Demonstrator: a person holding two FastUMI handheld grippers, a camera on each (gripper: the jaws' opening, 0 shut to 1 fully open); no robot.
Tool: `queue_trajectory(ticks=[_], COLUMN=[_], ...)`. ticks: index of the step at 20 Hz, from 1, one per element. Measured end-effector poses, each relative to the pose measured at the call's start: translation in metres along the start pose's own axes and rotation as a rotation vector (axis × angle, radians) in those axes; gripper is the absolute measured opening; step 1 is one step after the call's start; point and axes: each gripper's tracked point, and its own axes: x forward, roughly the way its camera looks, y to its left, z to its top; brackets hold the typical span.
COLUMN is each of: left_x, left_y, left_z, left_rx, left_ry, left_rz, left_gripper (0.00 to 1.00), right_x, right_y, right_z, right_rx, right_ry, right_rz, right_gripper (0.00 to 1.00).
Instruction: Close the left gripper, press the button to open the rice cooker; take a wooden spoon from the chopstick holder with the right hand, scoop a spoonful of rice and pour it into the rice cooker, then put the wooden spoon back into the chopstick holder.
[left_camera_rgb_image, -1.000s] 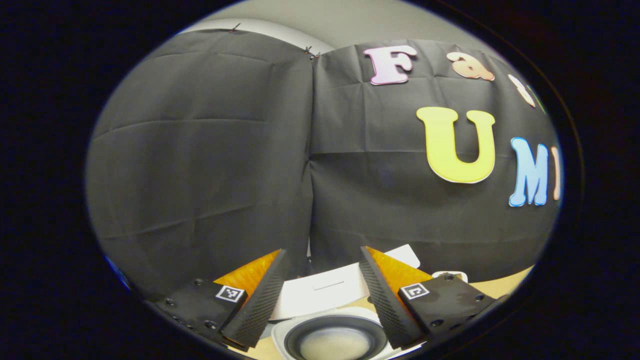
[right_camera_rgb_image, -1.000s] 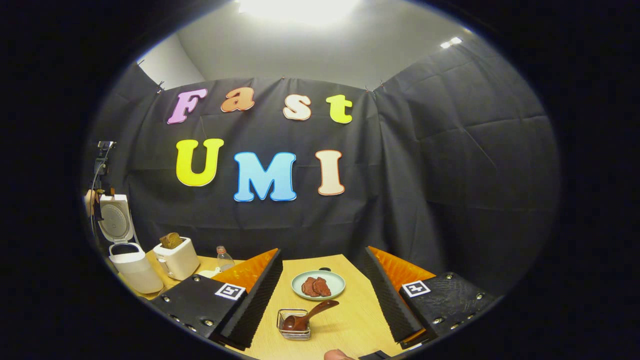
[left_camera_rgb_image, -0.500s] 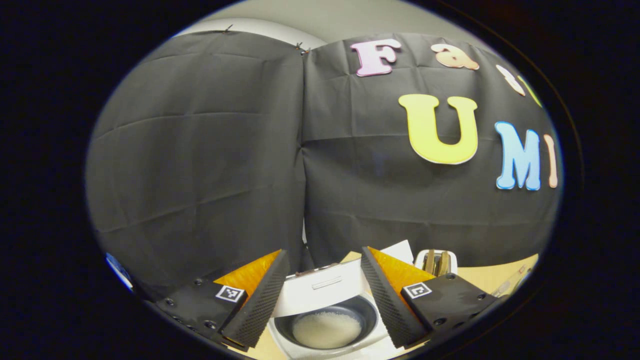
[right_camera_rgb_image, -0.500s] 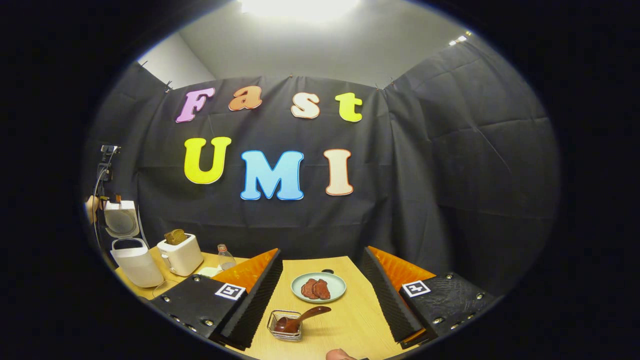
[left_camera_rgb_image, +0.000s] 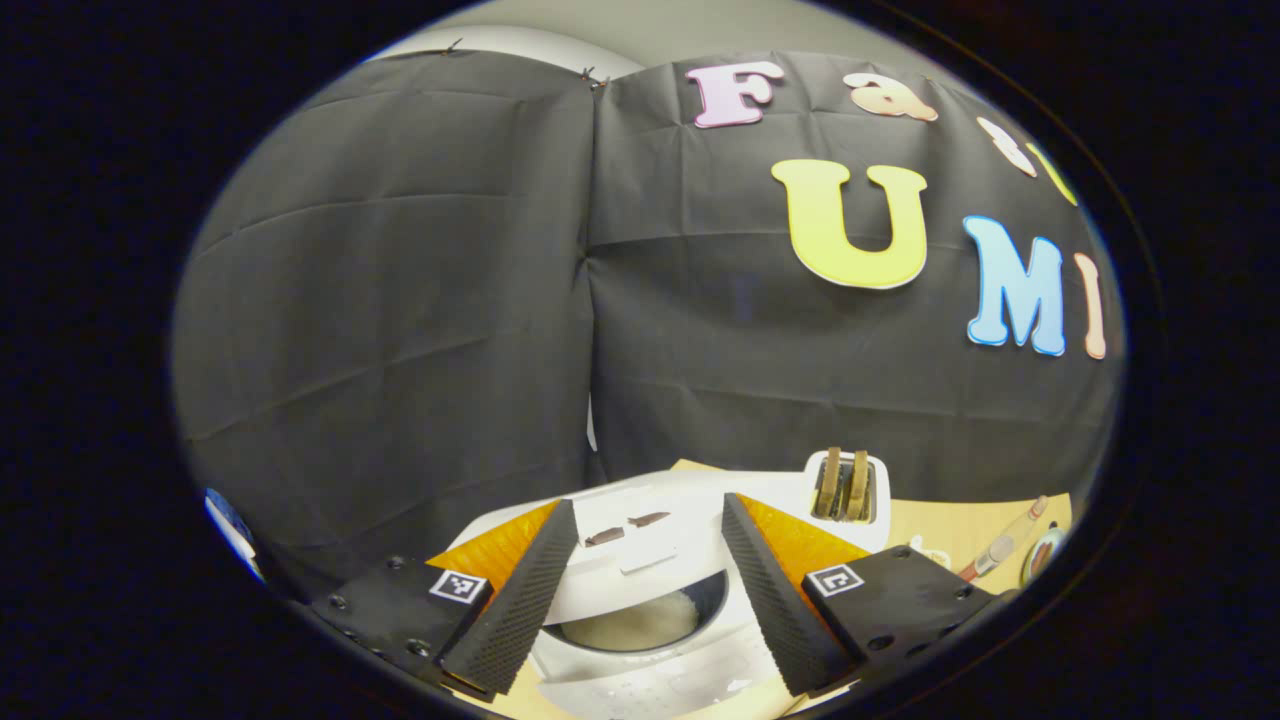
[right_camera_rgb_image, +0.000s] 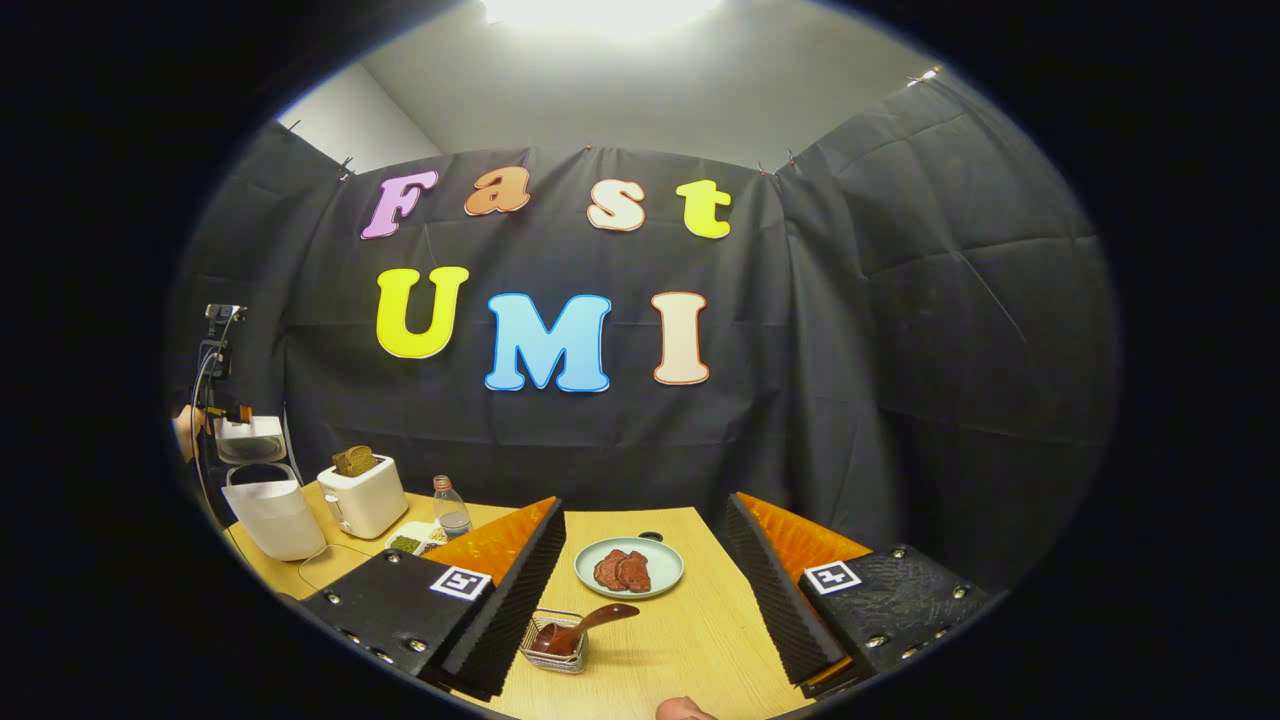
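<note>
Rice cooker (left_camera_rgb_image: 640, 640) sits directly below my left tool (left_camera_rgb_image: 640, 590), lid raised, rice visible inside. Left tool spread wide, empty. Right tool (right_camera_rgb_image: 640, 590) equally wide, empty, aimed at the wooden spoon (right_camera_rgb_image: 580, 628) resting in its chopstick holder (right_camera_rgb_image: 556, 645) on the desk (right_camera_rgb_image: 690, 640), just ahead for pickup.

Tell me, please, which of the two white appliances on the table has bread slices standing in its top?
The toaster, the boxy one beside the small bottle, with brown slices in its slots. The rice cooker, nearer the table's left end, holds rice under a hinged lid.
</note>
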Motion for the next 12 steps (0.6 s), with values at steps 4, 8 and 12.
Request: queue_trajectory(ticks=[4, 8, 12], left_x=[0.000, 0.002, 0.007], left_y=[-0.009, -0.015, -0.025], left_z=[-0.017, -0.036, -0.059], left_rx=[0.014, 0.048, 0.071], left_ry=[0.019, 0.034, 0.065], left_rz=[0.006, 0.014, 0.017], left_gripper=[0.96, 1.00, 1.00], right_x=[-0.003, -0.007, -0.010], right_y=[0.004, 0.003, 0.001], right_z=[-0.002, -0.006, -0.013], right_rx=[-0.012, -0.006, 0.003], right_ry=[0.001, 0.002, 0.016], right_rz=[0.011, 0.005, -0.010], right_gripper=[0.98, 1.00, 0.98])
